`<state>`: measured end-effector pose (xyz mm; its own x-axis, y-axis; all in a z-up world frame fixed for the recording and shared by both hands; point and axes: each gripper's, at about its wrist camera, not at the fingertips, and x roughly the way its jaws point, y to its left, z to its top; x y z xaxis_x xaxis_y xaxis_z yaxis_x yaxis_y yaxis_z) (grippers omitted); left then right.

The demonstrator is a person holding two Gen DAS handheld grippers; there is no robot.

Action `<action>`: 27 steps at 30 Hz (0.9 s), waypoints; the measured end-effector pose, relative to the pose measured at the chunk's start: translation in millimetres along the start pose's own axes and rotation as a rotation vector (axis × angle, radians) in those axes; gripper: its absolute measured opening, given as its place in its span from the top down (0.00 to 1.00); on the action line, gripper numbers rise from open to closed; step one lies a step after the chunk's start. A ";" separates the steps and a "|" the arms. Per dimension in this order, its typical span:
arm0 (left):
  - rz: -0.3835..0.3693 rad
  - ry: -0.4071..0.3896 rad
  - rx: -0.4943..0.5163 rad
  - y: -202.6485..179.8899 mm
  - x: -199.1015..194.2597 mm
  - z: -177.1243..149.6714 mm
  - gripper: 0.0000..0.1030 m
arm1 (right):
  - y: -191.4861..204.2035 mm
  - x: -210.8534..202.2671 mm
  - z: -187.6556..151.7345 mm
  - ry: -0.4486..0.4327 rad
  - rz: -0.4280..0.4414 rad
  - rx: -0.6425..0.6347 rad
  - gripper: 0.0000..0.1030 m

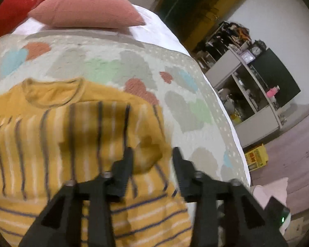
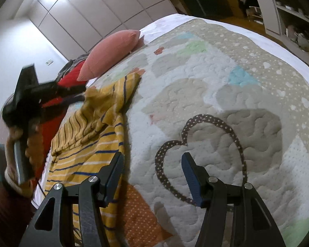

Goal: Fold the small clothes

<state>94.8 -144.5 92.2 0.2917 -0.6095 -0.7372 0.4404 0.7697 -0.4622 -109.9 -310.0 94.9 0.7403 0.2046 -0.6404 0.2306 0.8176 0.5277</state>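
Here the left gripper (image 1: 152,154) hangs over the shirt (image 1: 76,135) with its jaws parted; a fold of yellow cloth shows in the gap, but the fingers (image 1: 125,164) do not press on it, so the grip reads as released. No earlier view is at hand to compare. The right gripper (image 2: 152,164) is likewise parted and empty, one finger (image 2: 113,173) over the shirt's hem edge, the other above the quilt (image 2: 216,103).

The shirt, yellow with dark and white stripes, lies on the quilt. In the left wrist view its neckline points away toward the pillow (image 1: 86,6). In the right wrist view one sleeve is folded over the body and bunched into ridges near the left gripper's tip.

The quilt carries pastel patches and a dotted heart outline (image 2: 204,144). It covers a white sheet (image 1: 162,30). A red cloth (image 1: 16,6) lies beside the pillow. Shelves (image 1: 251,94) stand past the bed, on a wooden floor.
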 end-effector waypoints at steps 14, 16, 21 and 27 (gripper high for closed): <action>0.378 -0.235 -0.216 177.2 -135.1 -40.6 0.25 | 90.9 55.2 50.8 -0.015 -0.019 -0.195 0.36; 0.440 -0.238 -0.228 200.0 -131.4 -31.0 0.25 | 100.7 65.7 63.9 -0.008 -0.029 -0.183 0.36; 0.437 -0.164 -0.181 223.9 -91.4 -8.8 0.25 | 124.8 75.2 66.8 -0.011 -0.009 -0.192 0.30; 0.499 -0.050 -0.078 224.3 -59.3 7.0 0.81 | 141.9 98.5 54.8 0.052 -0.085 -0.296 0.30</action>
<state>182.1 63.0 35.7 0.4914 -0.1705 -0.8541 0.1726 0.9803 -0.0963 30.3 -203.4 137.3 0.6912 0.1494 -0.7070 0.0909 0.9526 0.2901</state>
